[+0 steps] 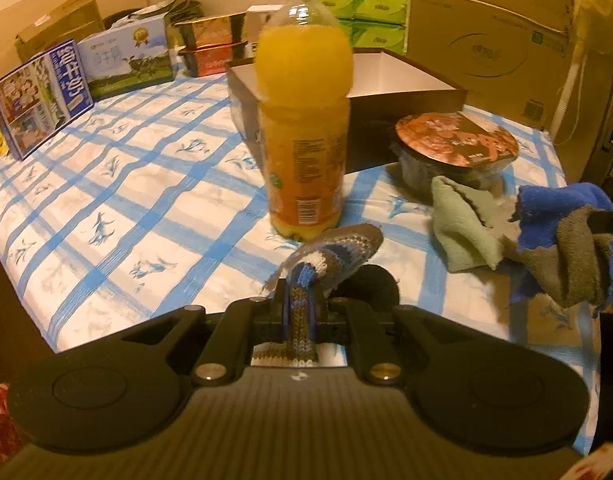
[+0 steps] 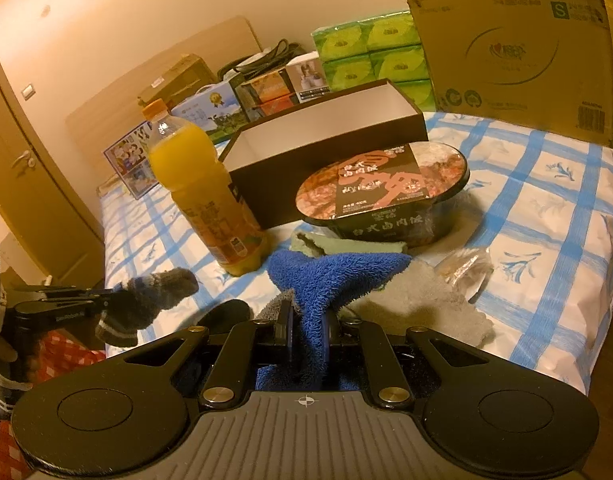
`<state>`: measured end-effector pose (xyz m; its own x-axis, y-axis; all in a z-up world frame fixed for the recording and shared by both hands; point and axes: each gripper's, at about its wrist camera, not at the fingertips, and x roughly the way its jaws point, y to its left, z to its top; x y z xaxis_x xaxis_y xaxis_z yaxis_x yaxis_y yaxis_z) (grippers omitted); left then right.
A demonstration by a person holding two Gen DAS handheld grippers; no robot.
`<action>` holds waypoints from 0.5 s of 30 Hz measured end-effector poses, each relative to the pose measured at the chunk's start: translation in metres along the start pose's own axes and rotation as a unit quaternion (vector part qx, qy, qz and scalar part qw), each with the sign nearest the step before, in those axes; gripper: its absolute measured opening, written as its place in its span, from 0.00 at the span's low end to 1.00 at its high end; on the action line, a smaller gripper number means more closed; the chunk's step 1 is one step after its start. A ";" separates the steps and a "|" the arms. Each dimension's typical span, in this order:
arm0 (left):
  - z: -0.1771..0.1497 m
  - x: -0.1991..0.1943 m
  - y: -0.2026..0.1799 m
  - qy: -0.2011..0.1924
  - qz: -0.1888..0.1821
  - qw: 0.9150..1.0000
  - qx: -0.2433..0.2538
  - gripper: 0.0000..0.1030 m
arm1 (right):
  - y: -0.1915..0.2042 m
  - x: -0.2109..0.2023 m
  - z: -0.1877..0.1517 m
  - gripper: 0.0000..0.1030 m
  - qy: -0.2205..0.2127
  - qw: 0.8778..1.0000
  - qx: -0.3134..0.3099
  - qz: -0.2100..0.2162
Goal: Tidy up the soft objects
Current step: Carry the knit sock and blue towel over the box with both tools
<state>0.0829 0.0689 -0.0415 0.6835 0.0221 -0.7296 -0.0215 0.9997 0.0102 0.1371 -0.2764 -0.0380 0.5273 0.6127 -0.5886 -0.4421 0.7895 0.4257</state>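
Left wrist view: a bed [image 1: 146, 184] with a blue-checked cover carries an open dark box [image 1: 406, 92], an orange juice bottle [image 1: 304, 120] just in front of it, and a sealed food bowl [image 1: 456, 140] to the right. A pale green cloth [image 1: 462, 228] lies against the bowl. The right tongs [image 2: 306, 320] are clamped on a blue-and-grey towel [image 2: 326, 276] raised near the green cloth. The left tongs [image 1: 298, 300] are clamped on a striped knitted sock [image 1: 338, 248], lifted beside the bottle's base.

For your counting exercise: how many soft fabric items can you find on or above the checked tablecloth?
3: a striped knitted sock in the left gripper, a blue towel in the right gripper, a green cloth by the instant-meal bowl. Others may be hidden.
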 end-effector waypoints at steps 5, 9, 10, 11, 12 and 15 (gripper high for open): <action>0.005 0.000 0.015 -0.006 0.011 1.000 -0.015 0.09 | 0.005 0.002 0.006 0.12 -0.002 1.000 -0.007 0.009; 0.013 0.001 0.028 -0.015 0.020 0.999 -0.021 0.09 | 0.011 0.006 0.013 0.12 -0.005 1.000 -0.015 0.020; 0.016 0.001 0.032 -0.017 0.022 0.999 -0.021 0.09 | 0.013 0.008 0.015 0.13 -0.005 1.000 -0.017 0.023; 0.019 0.002 0.035 -0.020 0.024 0.999 -0.022 0.09 | 0.014 0.010 0.017 0.12 -0.005 0.999 -0.020 0.026; 0.023 0.003 0.039 -0.023 0.026 0.999 -0.022 0.09 | 0.016 0.013 0.020 0.12 -0.006 0.999 -0.023 0.028; 0.036 0.008 0.050 -0.030 0.030 0.999 -0.021 0.09 | 0.021 0.019 0.031 0.12 -0.011 0.999 -0.034 0.036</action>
<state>0.1138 0.1199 -0.0224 0.7229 0.0827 -0.6859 -0.0924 0.9955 0.0227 0.1602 -0.2466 -0.0190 0.5073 0.6690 -0.5433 -0.5269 0.7396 0.4188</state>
